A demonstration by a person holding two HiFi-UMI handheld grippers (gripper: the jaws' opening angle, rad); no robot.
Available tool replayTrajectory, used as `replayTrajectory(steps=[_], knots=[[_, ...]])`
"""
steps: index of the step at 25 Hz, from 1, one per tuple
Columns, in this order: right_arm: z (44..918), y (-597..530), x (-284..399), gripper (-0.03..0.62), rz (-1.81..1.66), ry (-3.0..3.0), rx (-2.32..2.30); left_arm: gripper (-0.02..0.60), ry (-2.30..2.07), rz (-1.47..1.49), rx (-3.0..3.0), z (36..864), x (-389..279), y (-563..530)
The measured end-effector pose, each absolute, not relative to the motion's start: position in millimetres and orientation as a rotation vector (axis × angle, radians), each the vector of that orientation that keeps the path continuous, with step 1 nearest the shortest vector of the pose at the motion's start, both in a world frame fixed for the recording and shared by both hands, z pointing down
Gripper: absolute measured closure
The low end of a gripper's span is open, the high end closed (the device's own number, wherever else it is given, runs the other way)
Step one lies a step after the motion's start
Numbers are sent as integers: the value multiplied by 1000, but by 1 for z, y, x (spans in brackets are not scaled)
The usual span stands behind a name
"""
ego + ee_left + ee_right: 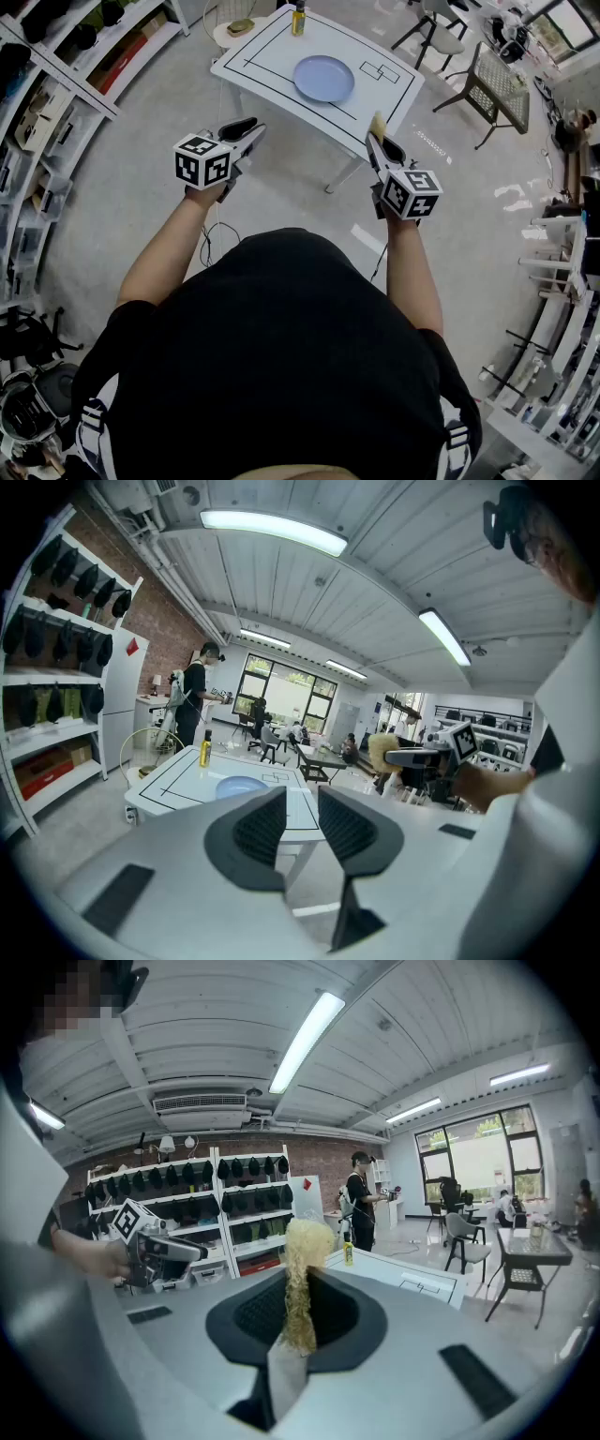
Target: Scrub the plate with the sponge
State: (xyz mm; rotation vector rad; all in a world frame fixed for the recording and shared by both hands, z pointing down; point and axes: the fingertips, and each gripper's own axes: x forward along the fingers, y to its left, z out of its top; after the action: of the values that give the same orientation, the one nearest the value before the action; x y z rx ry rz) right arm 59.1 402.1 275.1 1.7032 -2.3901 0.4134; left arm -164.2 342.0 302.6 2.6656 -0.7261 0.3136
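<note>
My right gripper (298, 1314) is clenched on the sponge (302, 1265), a yellow, fuzzy pad pinched edge-on between the jaws, its upper end sticking out past their tips. My left gripper (302, 810) is released: its jaws stand a narrow gap apart with nothing between them.

The plate (323, 78) is pale blue and lies flat on the white table (253, 56), inside the black lines marked on the top. A yellow bottle (298, 19) stands at the far edge, well apart from the plate. Both grippers hang in the air on my side of the table, short of its near edge, so I judge the scrubbing has not started and the step in hand is bringing the sponge to the plate.

To do that well, I would carry the right gripper over the plate and tilt it down so the free end of the sponge meets the dish first, not the jaw tips. The sponge is soft and will bend, so light pressure and small circles from the middle out to the rim should cover the surface. Nothing pins the plate, and it may slide on the smooth top. I would rest the left gripper against its rim, or close on the rim, to steady it before rubbing.
</note>
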Motion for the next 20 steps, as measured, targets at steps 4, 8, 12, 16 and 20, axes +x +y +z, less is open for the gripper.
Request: replayTrajectory(steps=[4,8,12,16,20], knots=[[273,408,50,559,416,-2382,1701,471,-722,320,2670,297,-174,348],[267,410,42,559,404,-2388,1708,471,-717,310,2688,290,-180,350],[260,411,42,559,394,-2396,1724,471,-724,283,2692,283,-182,351],[257,406,46,559,388,-2394,1736,471,-721,267,2695,281,-179,348],[263,399,48,559,416,-2392,1736,471,-716,279,2676,286,-177,345]])
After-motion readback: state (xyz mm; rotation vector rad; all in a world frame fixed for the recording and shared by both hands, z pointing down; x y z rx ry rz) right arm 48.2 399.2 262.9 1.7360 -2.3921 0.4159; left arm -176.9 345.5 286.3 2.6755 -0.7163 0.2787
